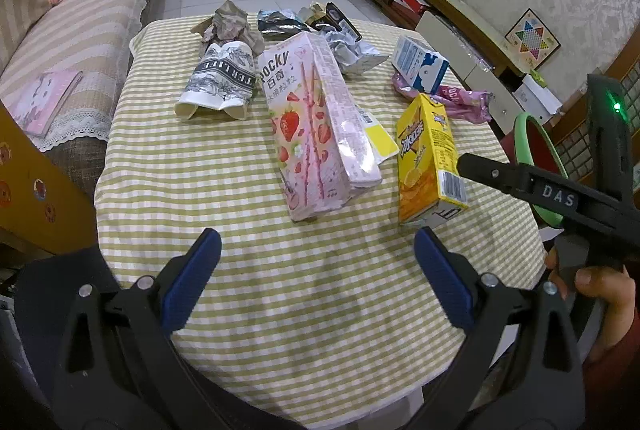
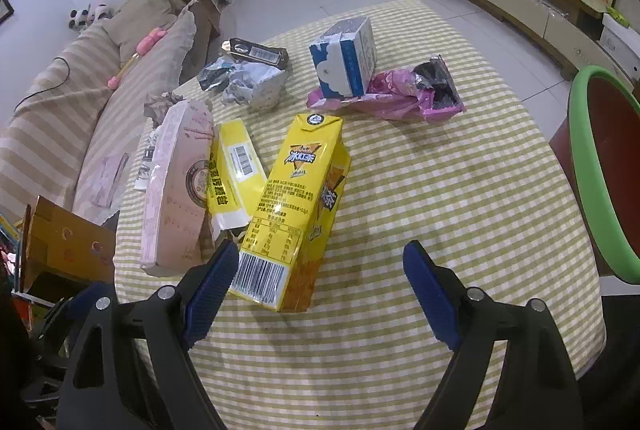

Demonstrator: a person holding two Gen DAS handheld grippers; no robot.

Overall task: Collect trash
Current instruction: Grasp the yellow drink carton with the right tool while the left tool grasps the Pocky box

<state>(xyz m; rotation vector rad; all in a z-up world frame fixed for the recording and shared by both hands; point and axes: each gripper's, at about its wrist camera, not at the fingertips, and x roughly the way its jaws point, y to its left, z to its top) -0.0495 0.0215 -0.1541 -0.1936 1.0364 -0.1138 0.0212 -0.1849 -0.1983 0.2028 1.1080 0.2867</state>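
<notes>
The yellow drink carton (image 2: 296, 214) is being lined up for a grab.

The carton lies on the checked table (image 2: 460, 198), just in front of the right gripper (image 2: 320, 266), whose jaws are spread wide with nothing held. The left gripper (image 1: 318, 250) is spread and empty too, near the pink Pocky box (image 1: 316, 134). Next, the carton should probably be pinched and carried to the green-rimmed bin (image 2: 600, 170). The bin's inside is shown only in the right view; the crumpled paper cup (image 1: 218, 86) is shown only in the left.
</notes>
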